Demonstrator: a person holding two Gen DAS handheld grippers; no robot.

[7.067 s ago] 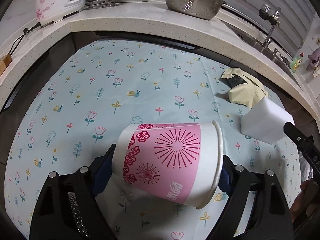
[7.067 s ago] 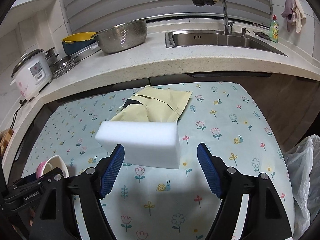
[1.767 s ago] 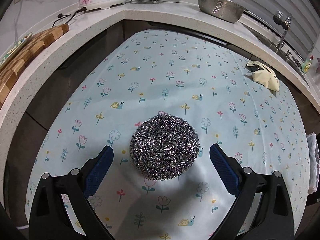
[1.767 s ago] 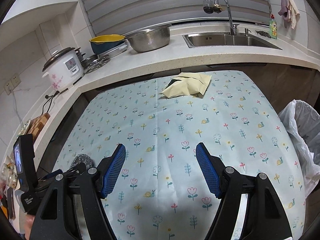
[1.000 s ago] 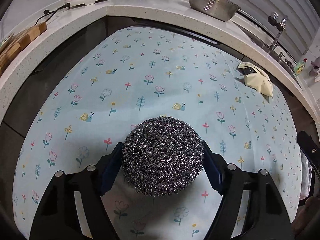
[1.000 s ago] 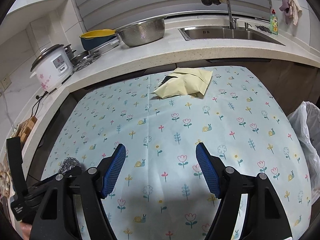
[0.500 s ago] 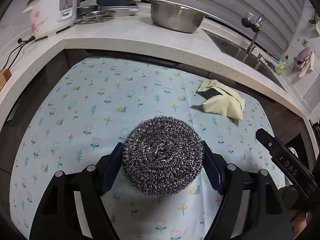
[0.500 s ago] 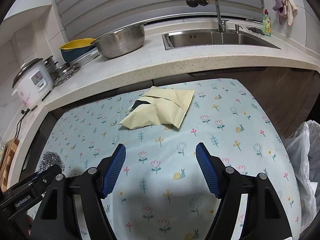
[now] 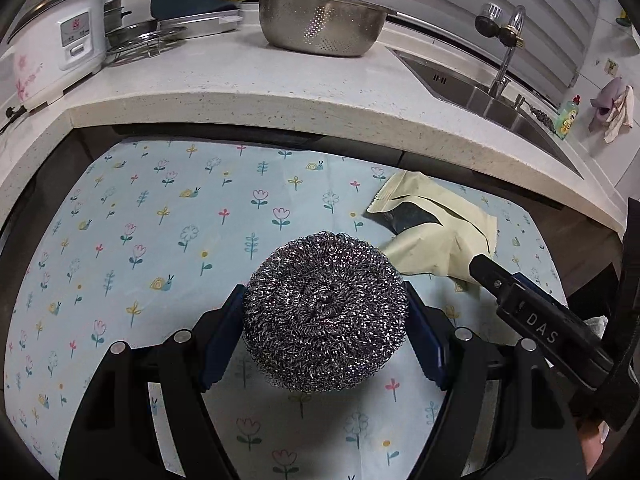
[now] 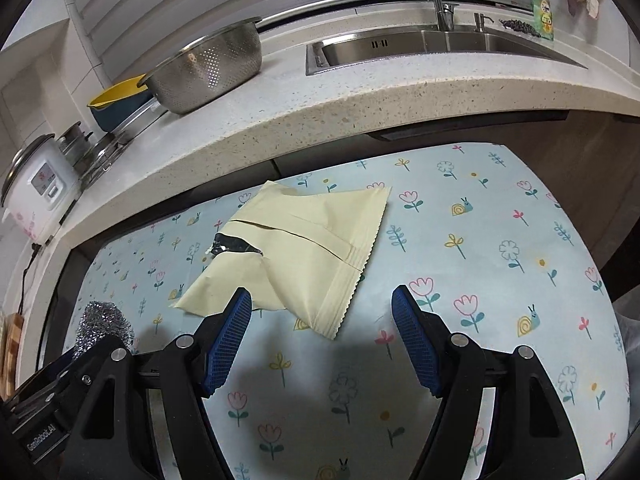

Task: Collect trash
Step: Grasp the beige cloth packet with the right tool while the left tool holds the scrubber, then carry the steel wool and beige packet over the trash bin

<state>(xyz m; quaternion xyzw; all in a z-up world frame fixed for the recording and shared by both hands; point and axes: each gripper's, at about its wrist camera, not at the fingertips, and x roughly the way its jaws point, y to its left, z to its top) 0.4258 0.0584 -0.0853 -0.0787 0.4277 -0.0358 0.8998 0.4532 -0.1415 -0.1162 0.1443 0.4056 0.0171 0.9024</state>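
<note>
My left gripper [image 9: 324, 340] is shut on a round steel wool scrubber [image 9: 325, 312] and holds it above the flowered tablecloth [image 9: 160, 216]. The scrubber also shows at the lower left of the right wrist view [image 10: 102, 326]. A torn pale yellow packet [image 10: 304, 248] lies on the cloth near the counter; it also shows in the left wrist view [image 9: 436, 228]. My right gripper [image 10: 322, 336] is open and empty, just short of the packet's near edge. One right finger [image 9: 532, 316] crosses the right side of the left wrist view.
A stone counter [image 10: 360, 100] curves behind the table with a steel colander [image 10: 208, 72], a sink [image 10: 432, 46], a rice cooker [image 9: 56, 48] and a dish soap bottle [image 10: 542, 12]. A plastic bag [image 10: 630, 328] shows at the right edge.
The left gripper closed on the scrubber, lifted it and swung right toward the packet. The right gripper moved forward, close to the packet, still open.
</note>
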